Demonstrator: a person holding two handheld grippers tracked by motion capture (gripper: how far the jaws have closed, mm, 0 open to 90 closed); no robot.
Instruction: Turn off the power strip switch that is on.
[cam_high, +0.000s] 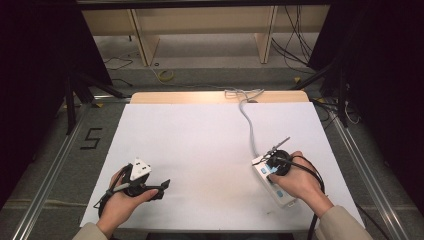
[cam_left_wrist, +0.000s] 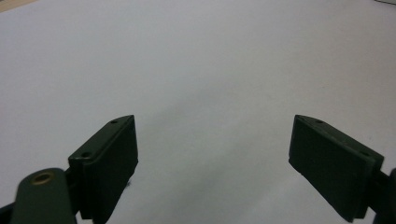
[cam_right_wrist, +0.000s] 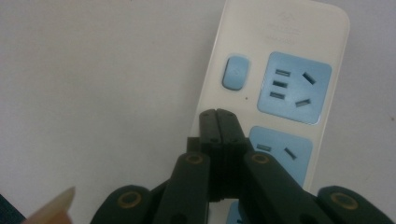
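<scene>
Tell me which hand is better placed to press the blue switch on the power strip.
Right. The right tool, jaws closed, hovers over the power strip just short of its blue switch; the left tool is open over bare table.

In the high view, the right hand (cam_high: 295, 177) and its claw (cam_high: 278, 162) cover the middle of the power strip (cam_high: 282, 196), so the sockets there cannot be seen. In the right gripper view, the strip's near end is cut off by the bottom edge, and the shut jaws hide part of the second socket (cam_right_wrist: 285, 154). The embossed marking (cam_right_wrist: 290, 21) on the strip is too faint to read. Both forearms are cropped at the bottom of the high view.
</scene>
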